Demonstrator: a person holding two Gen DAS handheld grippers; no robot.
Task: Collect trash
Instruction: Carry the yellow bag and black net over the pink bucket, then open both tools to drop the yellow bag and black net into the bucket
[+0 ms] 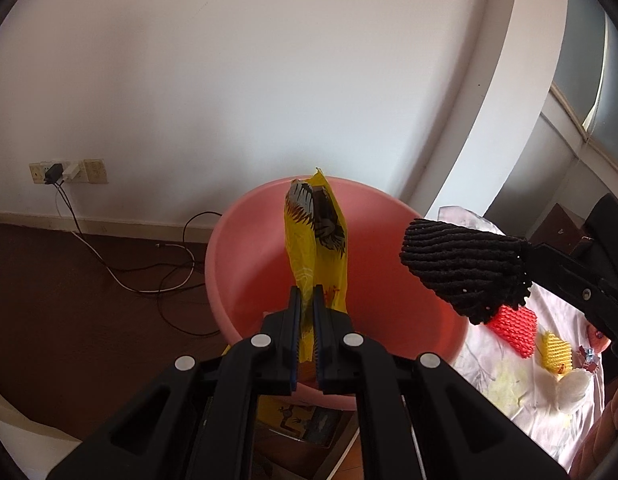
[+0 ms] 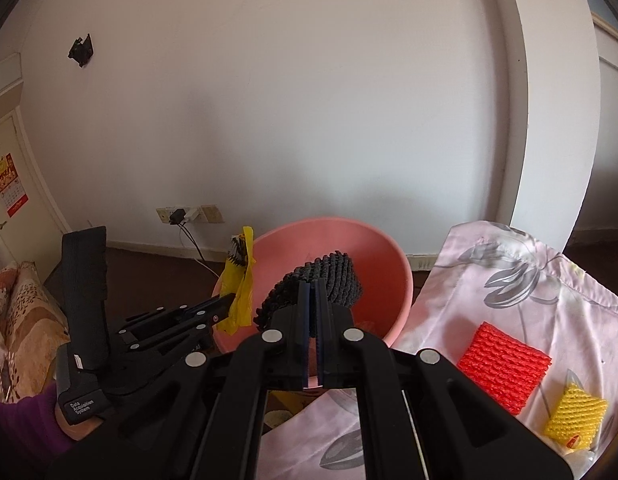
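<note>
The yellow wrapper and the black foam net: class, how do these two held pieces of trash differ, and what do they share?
The yellow wrapper is thin, smooth printed plastic; the black foam net is thick, ribbed mesh. The wrapper is bright yellow with dark print, the net plain black. The left gripper pinches the wrapper; the right gripper pinches the net. Both are clamped in shut jaws over the pink basin.

I see a white wall (image 1: 269, 80) with outlets (image 1: 69, 171), cables (image 1: 121, 276) on the dark floor (image 1: 49, 300), and a white door (image 2: 13, 184) at left.
</note>
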